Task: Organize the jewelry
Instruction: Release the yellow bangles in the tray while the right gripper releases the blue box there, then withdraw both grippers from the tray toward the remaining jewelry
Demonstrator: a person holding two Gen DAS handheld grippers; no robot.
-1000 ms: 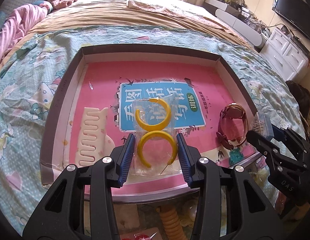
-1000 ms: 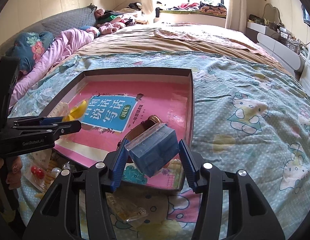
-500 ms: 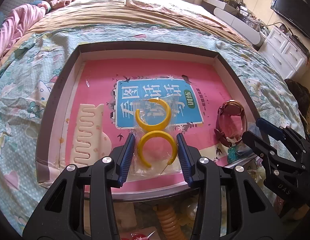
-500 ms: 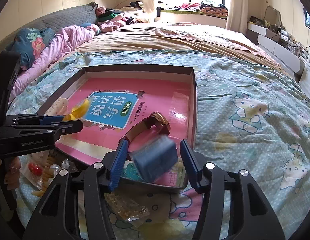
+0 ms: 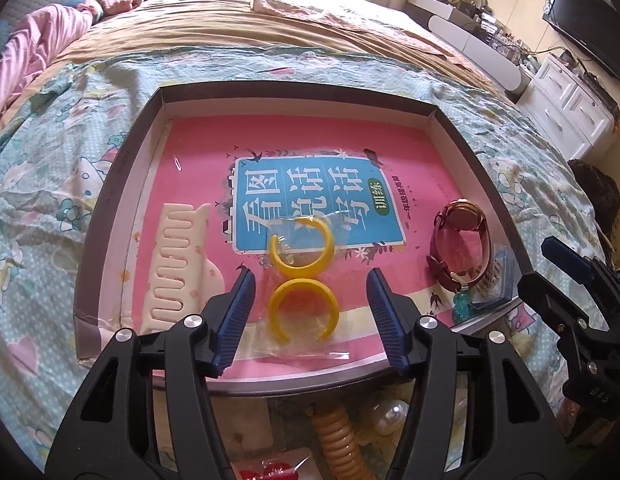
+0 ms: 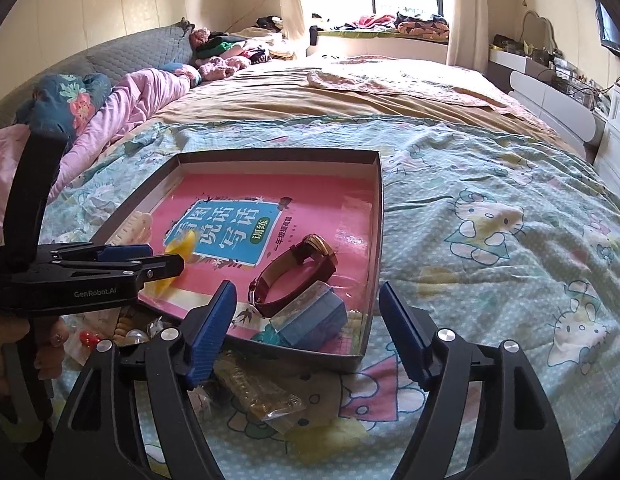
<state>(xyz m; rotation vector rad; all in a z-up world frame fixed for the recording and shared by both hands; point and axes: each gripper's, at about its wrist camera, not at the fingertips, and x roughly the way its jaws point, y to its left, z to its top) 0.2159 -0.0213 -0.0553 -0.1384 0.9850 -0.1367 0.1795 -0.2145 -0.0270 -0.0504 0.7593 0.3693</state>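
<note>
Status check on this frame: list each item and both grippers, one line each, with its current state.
left gripper: opening, fingers clear of the bag
yellow earrings bag: lying in tray
right gripper: opening, empty
blue box: resting in tray corner
watch: strap buckled, in tray
comb: flat in tray

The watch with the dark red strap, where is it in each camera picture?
Left wrist view: the watch lies at the right side of the tray, beside the blue box.
Right wrist view: the watch sits low in the middle, just behind the blue box.
Shared landmark: the pink book.
</note>
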